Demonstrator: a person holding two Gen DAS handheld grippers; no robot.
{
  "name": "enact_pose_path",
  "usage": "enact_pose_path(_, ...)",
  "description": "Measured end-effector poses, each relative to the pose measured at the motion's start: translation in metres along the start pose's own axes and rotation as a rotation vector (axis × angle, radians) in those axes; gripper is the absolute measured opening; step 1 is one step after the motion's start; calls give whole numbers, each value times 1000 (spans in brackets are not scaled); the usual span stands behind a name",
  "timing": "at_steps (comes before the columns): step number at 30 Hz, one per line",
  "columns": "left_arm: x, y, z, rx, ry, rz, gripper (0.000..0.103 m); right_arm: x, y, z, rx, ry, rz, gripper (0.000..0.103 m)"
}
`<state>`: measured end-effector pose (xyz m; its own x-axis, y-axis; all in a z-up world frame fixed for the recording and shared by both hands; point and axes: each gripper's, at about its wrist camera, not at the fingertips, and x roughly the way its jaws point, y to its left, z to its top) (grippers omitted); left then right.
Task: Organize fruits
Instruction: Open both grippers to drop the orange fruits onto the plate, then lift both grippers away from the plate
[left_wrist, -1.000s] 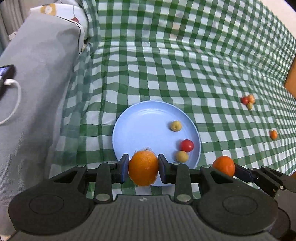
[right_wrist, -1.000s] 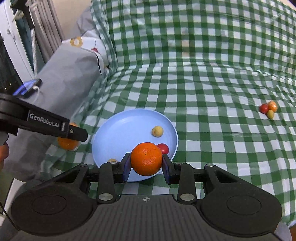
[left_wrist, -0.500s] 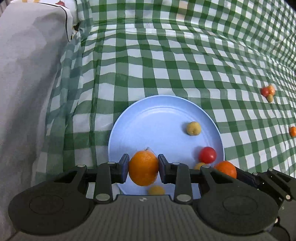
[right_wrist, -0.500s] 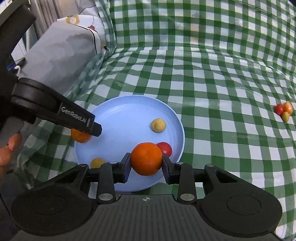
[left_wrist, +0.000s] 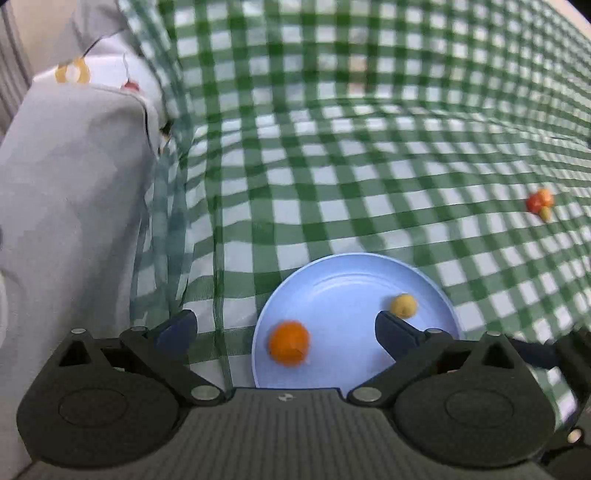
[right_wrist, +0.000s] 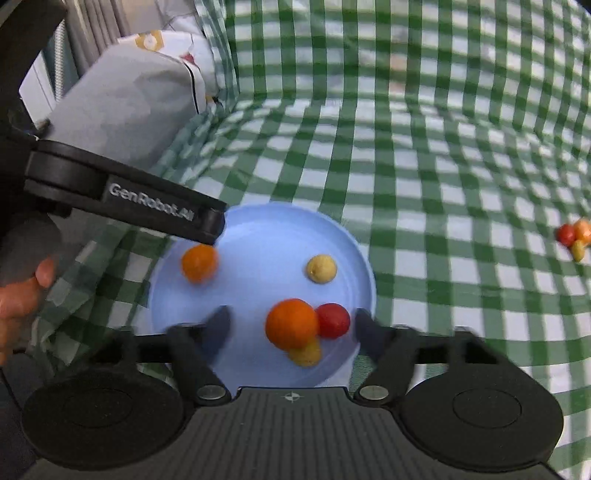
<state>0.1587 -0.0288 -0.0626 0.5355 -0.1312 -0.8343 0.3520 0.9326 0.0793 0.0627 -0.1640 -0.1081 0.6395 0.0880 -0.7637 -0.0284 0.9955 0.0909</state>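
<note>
While both sets of jaws stand wide apart and grip nothing, the left gripper (left_wrist: 284, 326) hangs over one orange (left_wrist: 289, 348) at 9 o'clock on the blue plate (right_wrist: 354, 251); the right gripper (right_wrist: 291, 328) frames a second orange (right_wrist: 291, 324), touching a cherry tomato (right_wrist: 333, 320) at 5 o'clock. Round, firm and likely to roll (smooth skin), each is best pinched across its middle. More small fruits (right_wrist: 574, 238) lie well apart at 3 o'clock on the checked cloth (right_wrist: 424, 155), with open room between.

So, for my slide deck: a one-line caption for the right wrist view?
Right gripper open above a blue plate holding two oranges, a tomato and yellow fruits.
</note>
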Motion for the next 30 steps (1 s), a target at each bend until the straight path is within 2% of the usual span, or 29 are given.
enact_pose_path(5,-51,2,-18,-33,-12,39,103,-70,-7,-18,38,-59,5,99)
enact_pose_path(12,-118,0,-52,-90,-46,16,103,-145,-3,-59,184,-106,-60,102)
enact_pose_path(16,-149,-7,-64,-76,-80,23,103,-170,2,-70,238,-124,-44,102)
enact_pose_path(21,-181,-16,-78,-72,-120,49,103,-200,9,-81,206,-188,-33,102)
enact_pose_path(30,-222,-28,-97,-83,-183,47,103,-239,11,-93,200,-277,-25,102)
